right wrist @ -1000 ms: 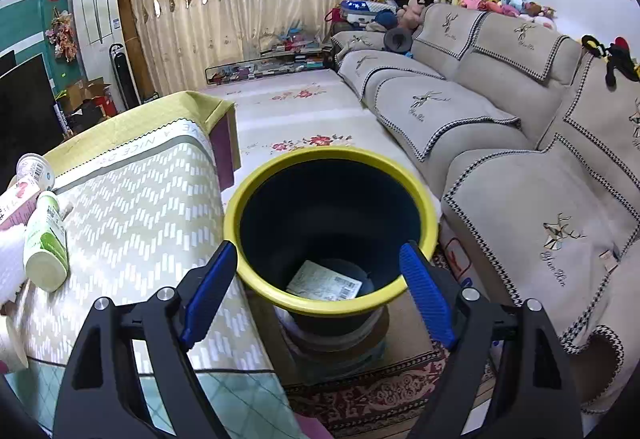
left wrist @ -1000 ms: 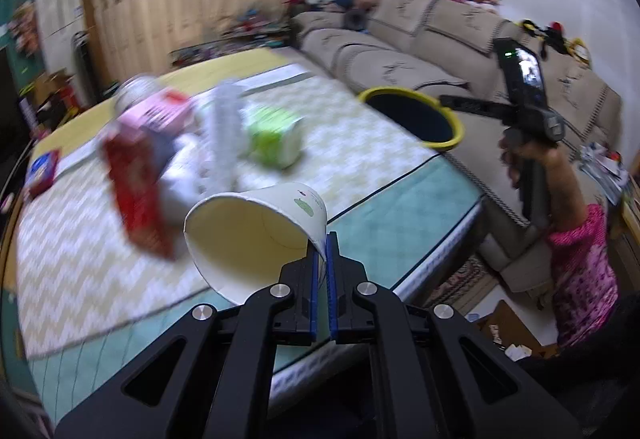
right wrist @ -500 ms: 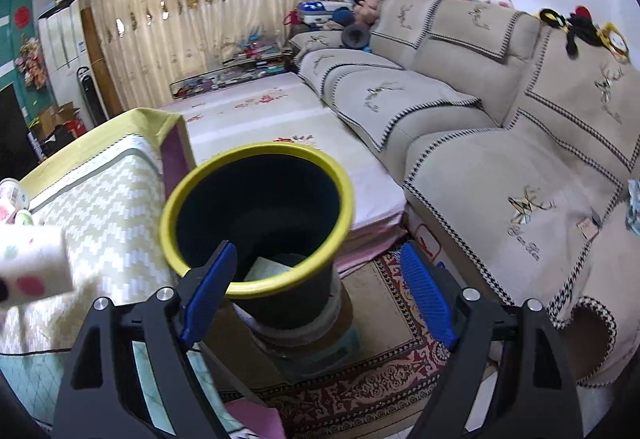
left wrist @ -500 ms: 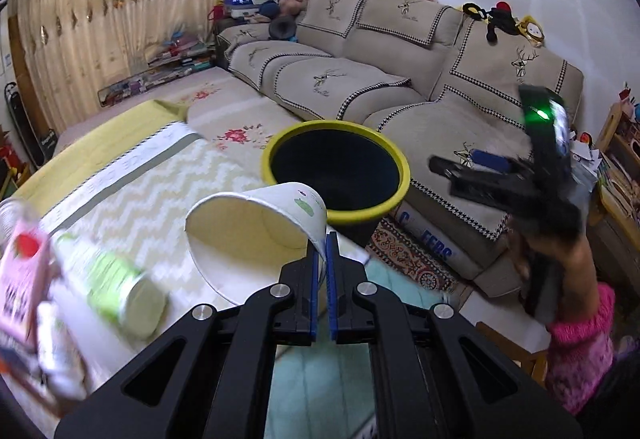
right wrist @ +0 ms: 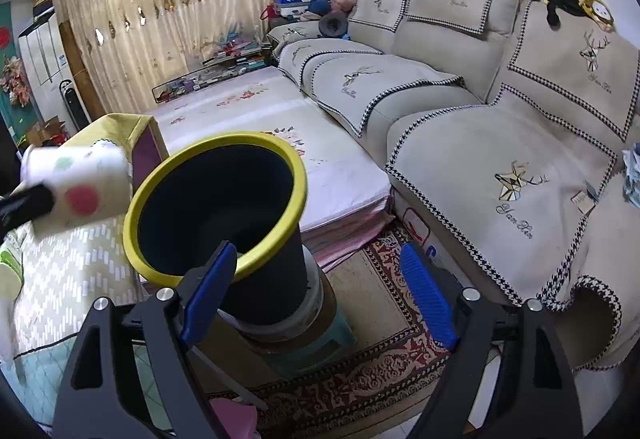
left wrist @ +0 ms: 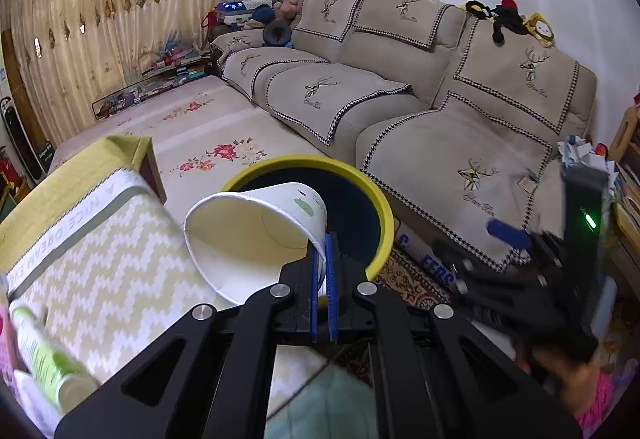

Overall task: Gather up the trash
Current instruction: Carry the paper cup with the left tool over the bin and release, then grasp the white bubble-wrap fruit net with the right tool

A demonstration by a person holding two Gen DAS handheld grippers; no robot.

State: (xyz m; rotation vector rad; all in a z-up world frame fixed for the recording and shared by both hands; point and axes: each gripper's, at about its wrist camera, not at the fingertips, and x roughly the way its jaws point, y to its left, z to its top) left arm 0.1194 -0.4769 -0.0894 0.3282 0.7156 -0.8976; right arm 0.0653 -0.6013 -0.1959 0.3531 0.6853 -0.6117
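Observation:
My left gripper [left wrist: 321, 251] is shut on the rim of a white paper cup [left wrist: 256, 231], which lies tilted with its mouth to the lower left, just in front of the dark bin with a yellow rim [left wrist: 376, 199]. In the right wrist view the same paper cup [right wrist: 80, 183] hangs left of the bin [right wrist: 224, 183], held by a black finger. My right gripper [right wrist: 316, 279] stands open and empty, low beside the bin, which rests on a stack of stools. In the left wrist view the right gripper [left wrist: 520, 239] is blurred at the right.
A green-and-white bottle [left wrist: 44, 355] lies on the zigzag-patterned table cover [left wrist: 104, 271] at the lower left. A beige sofa [left wrist: 440, 111] fills the right side, a patterned rug [right wrist: 372, 367] covers the floor under the bin, and curtains hang at the back.
My left gripper has swept right with the cup, from over the cluttered table to the bin's edge. My right gripper has shifted right, so the bin now sits further left in its view.

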